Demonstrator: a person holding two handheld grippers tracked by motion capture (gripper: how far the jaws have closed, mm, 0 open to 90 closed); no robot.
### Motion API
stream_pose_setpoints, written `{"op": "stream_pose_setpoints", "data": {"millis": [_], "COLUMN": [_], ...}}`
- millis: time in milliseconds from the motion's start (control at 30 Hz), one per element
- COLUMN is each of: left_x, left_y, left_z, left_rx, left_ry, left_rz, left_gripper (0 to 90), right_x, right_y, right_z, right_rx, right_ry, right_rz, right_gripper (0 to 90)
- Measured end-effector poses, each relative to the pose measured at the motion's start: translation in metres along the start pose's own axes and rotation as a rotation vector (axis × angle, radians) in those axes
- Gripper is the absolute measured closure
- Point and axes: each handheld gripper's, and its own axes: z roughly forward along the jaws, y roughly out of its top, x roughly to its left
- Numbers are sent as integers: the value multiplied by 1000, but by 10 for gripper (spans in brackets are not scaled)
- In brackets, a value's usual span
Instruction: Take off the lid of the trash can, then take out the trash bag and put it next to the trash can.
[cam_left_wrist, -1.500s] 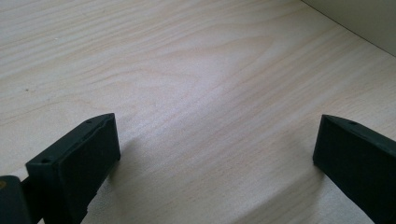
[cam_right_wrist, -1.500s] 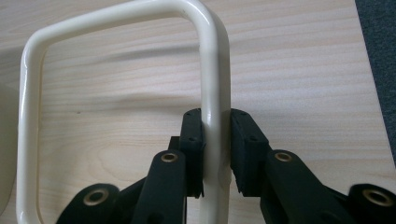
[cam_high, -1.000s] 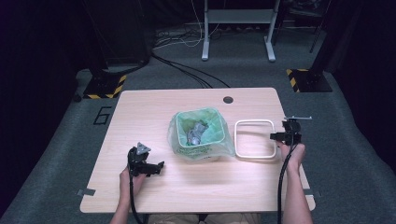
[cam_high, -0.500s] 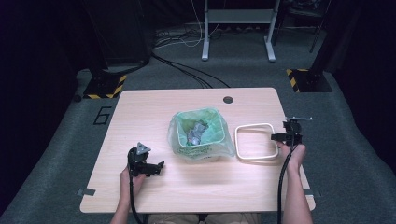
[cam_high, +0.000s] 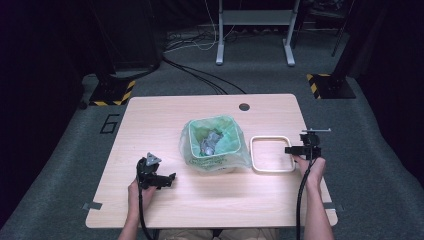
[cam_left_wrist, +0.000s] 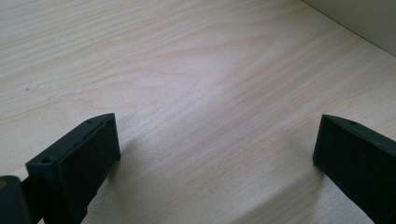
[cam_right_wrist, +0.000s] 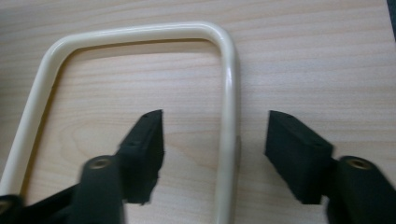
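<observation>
A bag-lined bin (cam_high: 215, 144) of scraps stood mid-table (cam_high: 165, 115), just left of the cream ring (cam_high: 272, 154). Dark floor, cables beyond. Your right gripper (cam_right_wrist: 215, 140) straddled the ring's side bar, jaws just opened, pads clear. Your left gripper (cam_left_wrist: 217, 144) rested low, jaws apart on bare wood.

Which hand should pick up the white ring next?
The right. Its tool sits over the ring, whose bar lies between the jaws; they have just been opening and no longer press on it. The left tool rests on bare table, on the far side of the bin.
</observation>
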Motion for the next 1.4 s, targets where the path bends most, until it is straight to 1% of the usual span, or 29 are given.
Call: {"op": "stream_pose_setpoints", "data": {"millis": [33, 67, 100, 133, 167, 200, 233, 267, 367, 400, 433, 467, 500, 600, 633, 733, 767, 800, 967, 1033, 1167, 1300, 1367, 1400], "left_x": [0, 0, 0, 0, 0, 0, 0, 0, 0, 0, 0, 0, 0, 0, 0, 0, 0, 0, 1, 1, 1, 0, -1, -2], "left_y": [0, 0, 0, 0, 0, 0, 0, 0, 0, 0, 0, 0, 0, 0, 1, 1, 1, 1, 0, 0, 0, 0, 1, 2], "left_z": [0, 0, 0, 0, 0, 0, 0, 0, 0, 0, 0, 0, 0, 1, 1, 1, 1, 1, 0, 0, 0, 0, 1, 2], "left_rx": [0, 0, 0, 0, 0, 0, 0, 0, 0, 0, 0, 0, -1, -2, -1, 2, 2, 0, 0, -2, -1, -1, -3, -2], "left_ry": [0, 0, 0, 0, 0, 0, 0, 0, -1, -2, -2, -2, -2, -2, -1, 10, 10, 17, 12, 12, 14, 21, 16, 13], "left_rz": [0, 0, 0, 0, 0, 0, 0, 0, 0, 1, 1, 1, 3, 1, 1, -9, -9, -23, -17, -16, -16, -29, -18, -16], "left_gripper": [4, 4, 4, 4, 4, 4, 4, 4, 4, 4, 4, 4, 4, 4, 4, 4, 5, 6, 7, 5, 2, 2, 3, 4], "right_x": [0, 4, 6, 6, 9, 10, 12, 13, 19, 21, 23, 23, 29, 36, 38, 43, 45, 47, 53, 59, 68, 74, 77, 78], "right_y": [0, -3, -4, -4, -8, -9, -10, -12, -16, -17, -18, -18, -21, -27, -29, -35, -36, -38, -43, -46, -49, -52, -53, -54], "right_z": [0, -4, -5, -5, -9, -11, -12, -13, -17, -18, -19, -19, -23, -29, -30, -32, -31, -30, -24, -22, -25, -30, -33, -33], "right_rx": [0, -15, -19, -19, -39, -51, -52, -55, -61, -66, -65, -65, -78, -97, -97, -102, -105, -105, -95, -97, -93, -99, -96, -96], "right_ry": [0, 6, 8, 8, 17, 22, 30, 39, 43, 48, 54, 54, 64, 55, 64, 71, 78, 76, 89, 98, 106, 115, 121, 116], "right_rz": [0, -43, -51, -51, -79, -89, -97, -115, -148, -165, -171, -171, -210, -250, -263, -283, -278, -281, -294, -318, -342, -372, -386, -386], "right_gripper": [310, 210, 182, 182, 136, 127, 98, 69, 23, 12, 1, 1, 0, 0, 0, 0, 0, 0, 0, 0, 0, 0, 0, 0]}}
